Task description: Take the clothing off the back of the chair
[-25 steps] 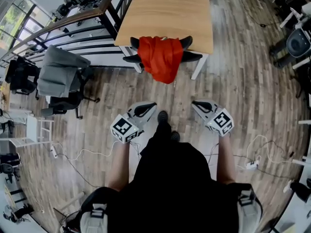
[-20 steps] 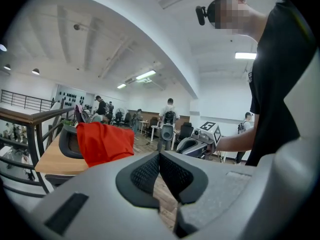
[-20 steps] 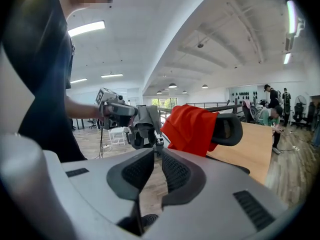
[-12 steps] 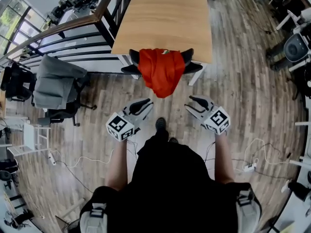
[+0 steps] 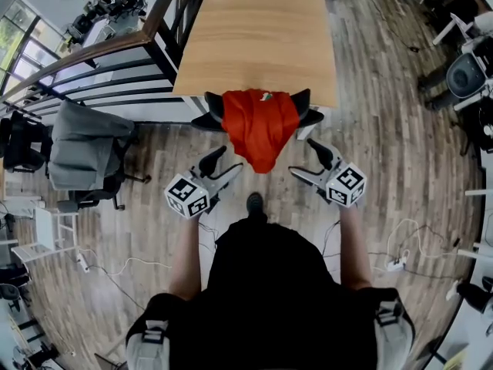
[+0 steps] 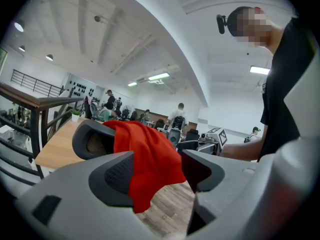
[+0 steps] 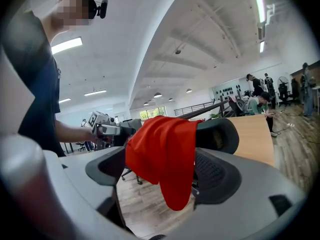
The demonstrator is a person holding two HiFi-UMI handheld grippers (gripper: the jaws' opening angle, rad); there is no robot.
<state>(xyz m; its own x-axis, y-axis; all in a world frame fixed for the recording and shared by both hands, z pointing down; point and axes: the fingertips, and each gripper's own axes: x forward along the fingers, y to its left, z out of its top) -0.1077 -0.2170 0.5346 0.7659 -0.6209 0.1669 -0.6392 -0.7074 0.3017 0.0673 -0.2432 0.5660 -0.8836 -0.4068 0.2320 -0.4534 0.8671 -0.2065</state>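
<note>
A red garment (image 5: 260, 129) hangs over the back of a black chair (image 5: 209, 108) pushed under a wooden table. My left gripper (image 5: 219, 166) is just short of the garment's lower left edge; my right gripper (image 5: 306, 162) is just short of its lower right edge. Both have just been opening their jaws and stand open with nothing between them. In the left gripper view the garment (image 6: 150, 151) and chair back (image 6: 92, 141) lie ahead of the left gripper (image 6: 160, 173). In the right gripper view the garment (image 7: 165, 154) drapes past the chair back (image 7: 222, 134), beyond the right gripper (image 7: 161, 176).
The wooden table (image 5: 262, 29) stands right behind the chair. A second chair covered in grey cloth (image 5: 85, 137) is at the left by a dark railing (image 5: 115, 60). Cables and a power strip (image 5: 399, 262) lie on the wood floor at the right.
Both grippers have moved forward towards the chair and now flank the hanging garment's lower end. Their jaws went from shut to open.
</note>
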